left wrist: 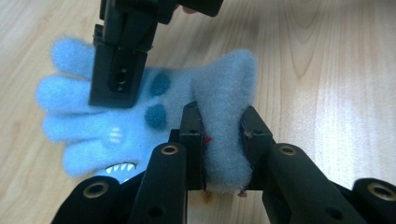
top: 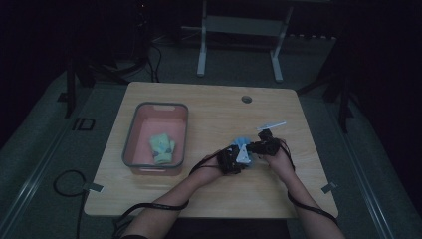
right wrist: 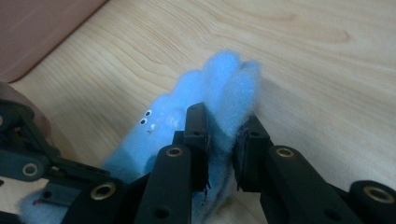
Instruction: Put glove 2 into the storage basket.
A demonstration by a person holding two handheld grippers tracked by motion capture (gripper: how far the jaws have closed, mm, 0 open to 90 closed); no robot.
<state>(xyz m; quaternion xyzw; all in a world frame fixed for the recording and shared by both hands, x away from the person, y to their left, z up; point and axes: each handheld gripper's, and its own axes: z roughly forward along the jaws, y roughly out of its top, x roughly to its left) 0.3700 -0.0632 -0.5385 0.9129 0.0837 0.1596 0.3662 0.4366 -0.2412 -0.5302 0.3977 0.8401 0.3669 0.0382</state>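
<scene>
Left tongs (left wrist: 223,140) pinch the cuff of the blue fleece glove (left wrist: 140,121) while right tongs (right wrist: 223,140) clamp its finger end, spreading it low over the bench (top: 209,107), centre-right of the high view. The grey bin (top: 130,144) at left, holding a green glove (top: 162,148), is its probable destination.

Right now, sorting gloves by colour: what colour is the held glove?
Light blue glove with darker blue spots, clearest in the left gripper view.

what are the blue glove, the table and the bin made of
Blue glove: looks like soft fleece or plush knit; its surface is fuzzy and it bunches where the left claw pinches it. Table: pale top with visible grain, matte; wood or a wood-look laminate, hard to say which. Bin: probably moulded plastic, with a smooth grey rim and pinkish inside.
</scene>
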